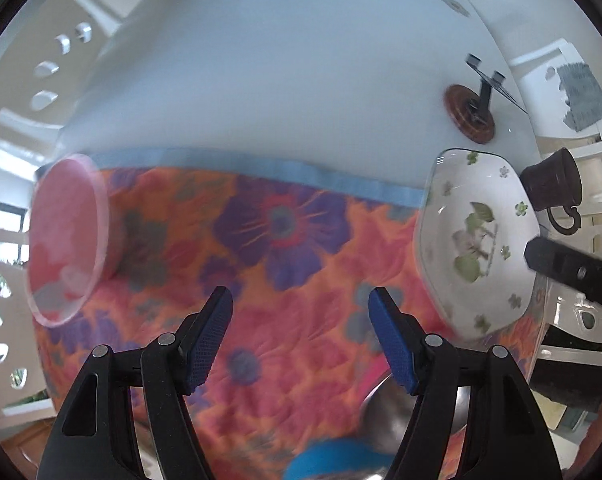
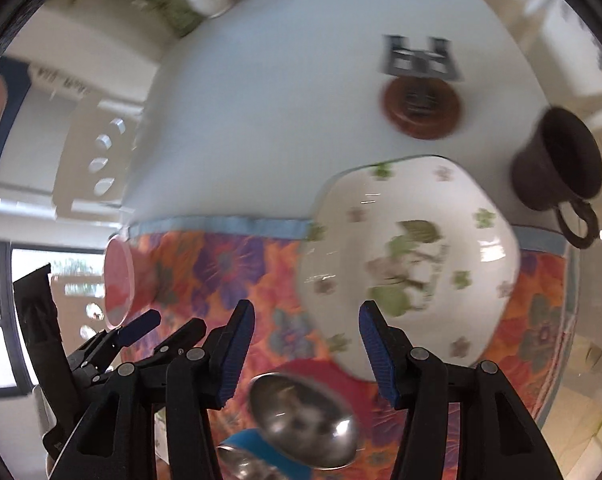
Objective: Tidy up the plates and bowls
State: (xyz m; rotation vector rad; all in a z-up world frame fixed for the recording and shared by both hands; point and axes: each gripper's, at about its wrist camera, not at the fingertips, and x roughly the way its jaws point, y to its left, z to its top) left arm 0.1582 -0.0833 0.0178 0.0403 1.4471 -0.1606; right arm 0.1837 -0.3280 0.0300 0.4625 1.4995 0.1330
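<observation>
The right gripper has its blue-padded jaws apart with nothing between them. Just beyond the right jaw sits a white floral bowl on a flowered cloth. Below the jaws, close to the camera, lies a steel bowl over a blue one. Far left of the jaws stands a pink bowl, with the left gripper near it. Beyond on the white tabletop are a brown coaster and a dark mug.
</observation>
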